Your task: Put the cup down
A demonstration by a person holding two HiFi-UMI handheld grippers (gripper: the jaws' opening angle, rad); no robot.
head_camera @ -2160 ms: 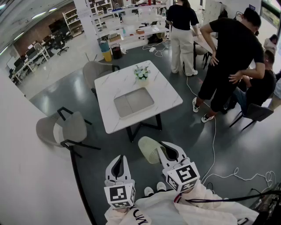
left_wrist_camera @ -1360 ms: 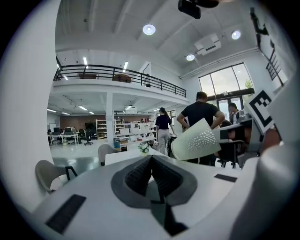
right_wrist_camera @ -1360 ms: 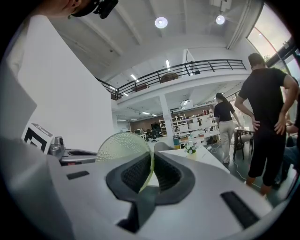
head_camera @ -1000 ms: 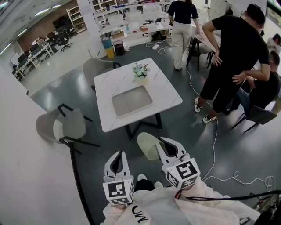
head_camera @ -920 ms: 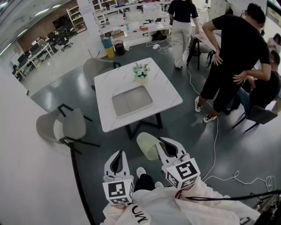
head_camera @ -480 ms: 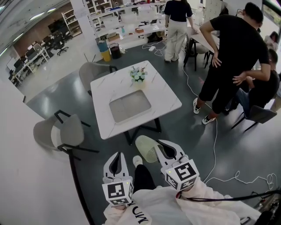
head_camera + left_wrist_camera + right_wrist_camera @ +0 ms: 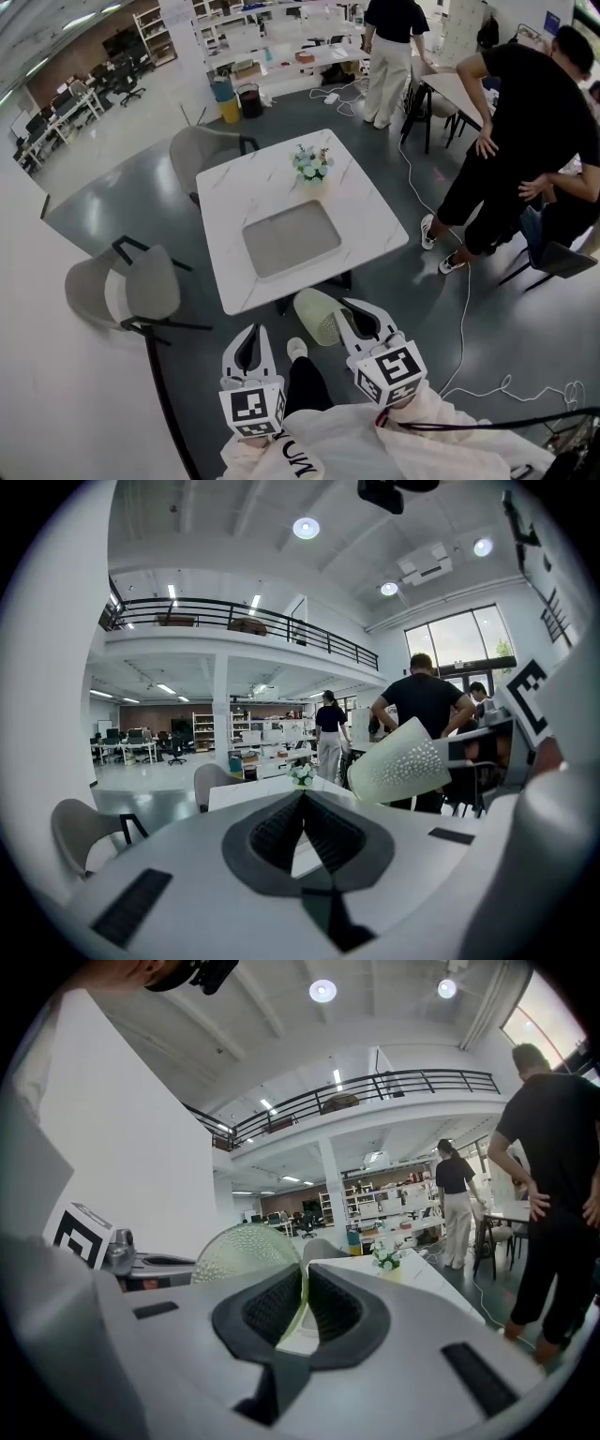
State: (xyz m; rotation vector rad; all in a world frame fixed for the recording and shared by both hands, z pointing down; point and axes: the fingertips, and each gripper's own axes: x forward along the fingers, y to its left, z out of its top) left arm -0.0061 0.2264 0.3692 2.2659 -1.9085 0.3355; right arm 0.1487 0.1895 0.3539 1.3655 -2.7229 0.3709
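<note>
Well, at the far left a grey shell chair [image 7: 131,286] stood on the dark floor, close to the white wall. Next came my left gripper [image 7: 252,336], low in the head view. Its black pads met at their tips and nothing sat between them.

Ahead of it stood the white marble-look table [image 7: 230,216], with a grey tray [image 7: 291,237] lying in its middle. A small pot of flowers [image 7: 312,164] stood just past the tray, toward the far edge. A second grey chair [image 7: 202,150] was at the table's far left corner.

Further right, the pale green dotted cup [image 7: 314,319] hung in the air, tipped on its side. It was just short of the table's near edge and touched neither table nor floor. My right gripper [image 7: 349,311] held it by the rim. The jaws were drawn almost together, with only the thin cup wall pinched between the pads, one pad inside the cup and one outside.

To the right, a white cable [image 7: 459,309] trailed across the floor. A person in black [image 7: 525,122] stood bent forward beside the table with hands on the lower back. Farther off, a person in pale trousers [image 7: 392,47] stood near the shelves.
</note>
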